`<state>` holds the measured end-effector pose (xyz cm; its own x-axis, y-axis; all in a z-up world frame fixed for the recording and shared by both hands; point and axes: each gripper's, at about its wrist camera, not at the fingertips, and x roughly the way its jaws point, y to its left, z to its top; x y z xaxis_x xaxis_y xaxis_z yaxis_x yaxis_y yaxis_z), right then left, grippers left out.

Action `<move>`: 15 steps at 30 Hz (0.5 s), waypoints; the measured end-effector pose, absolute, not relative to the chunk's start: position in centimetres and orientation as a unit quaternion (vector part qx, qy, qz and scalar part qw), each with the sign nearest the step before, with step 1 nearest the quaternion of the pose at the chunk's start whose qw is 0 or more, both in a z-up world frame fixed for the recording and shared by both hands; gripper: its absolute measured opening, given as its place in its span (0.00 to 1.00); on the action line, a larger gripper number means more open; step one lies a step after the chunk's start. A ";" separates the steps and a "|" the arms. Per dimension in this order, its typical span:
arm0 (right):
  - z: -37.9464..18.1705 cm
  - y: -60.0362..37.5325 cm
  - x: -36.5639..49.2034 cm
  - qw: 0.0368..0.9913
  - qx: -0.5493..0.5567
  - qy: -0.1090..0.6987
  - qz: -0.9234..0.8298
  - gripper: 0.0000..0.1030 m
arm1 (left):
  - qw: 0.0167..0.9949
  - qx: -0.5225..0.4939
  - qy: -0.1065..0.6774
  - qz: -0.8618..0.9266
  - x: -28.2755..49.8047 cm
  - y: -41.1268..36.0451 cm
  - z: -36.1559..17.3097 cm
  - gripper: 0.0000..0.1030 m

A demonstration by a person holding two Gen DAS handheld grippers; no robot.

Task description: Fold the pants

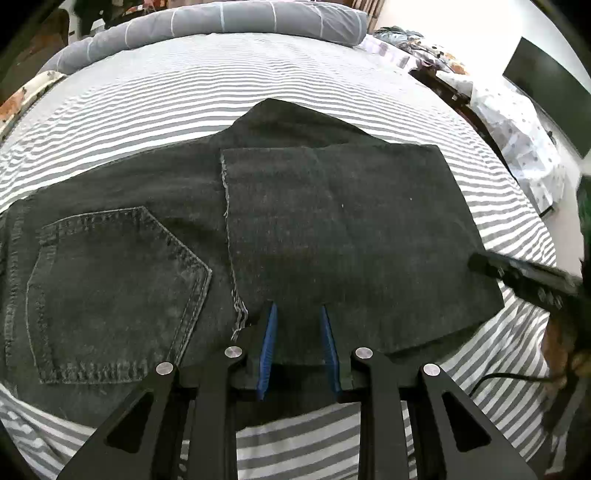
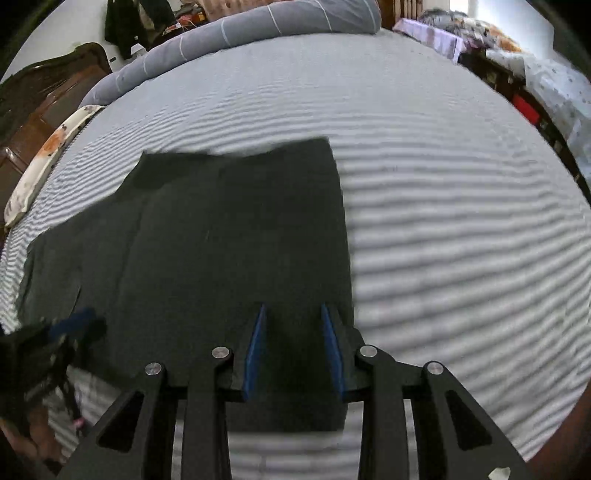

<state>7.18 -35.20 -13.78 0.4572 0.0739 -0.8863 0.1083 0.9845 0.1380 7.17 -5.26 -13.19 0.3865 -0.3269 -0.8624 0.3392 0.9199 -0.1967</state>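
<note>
The striped bed (image 1: 295, 85) lies bare and flat beyond the dark pants (image 1: 258, 206), up to the grey rolled duvet (image 1: 229, 22) that bars its far edge; to the right of the pants the sheet is bare out to the bed's side, where a dark wooden frame (image 2: 532, 110) and cluttered bedding close the way; the right claw (image 2: 291, 310) sits low over the pants' right end, near the left claw (image 1: 297, 308), narrowing the room between them.
</note>
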 end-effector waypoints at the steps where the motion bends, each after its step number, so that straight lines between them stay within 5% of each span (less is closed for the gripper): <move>1: -13.9 -35.1 6.6 0.847 0.086 0.524 -0.011 0.28 | 0.833 0.011 0.516 -0.199 6.9 -5.3 -13.2 0.25; 15: -15.4 -34.9 5.7 0.835 0.094 0.541 -0.020 0.30 | 0.840 0.043 0.509 -0.182 6.1 -5.9 -13.4 0.28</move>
<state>5.70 -34.88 -15.40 0.4132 0.0675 -0.9081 0.1360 0.9815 0.1348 6.07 -5.94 -13.36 0.4147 -0.2616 -0.8716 0.3500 0.9299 -0.1126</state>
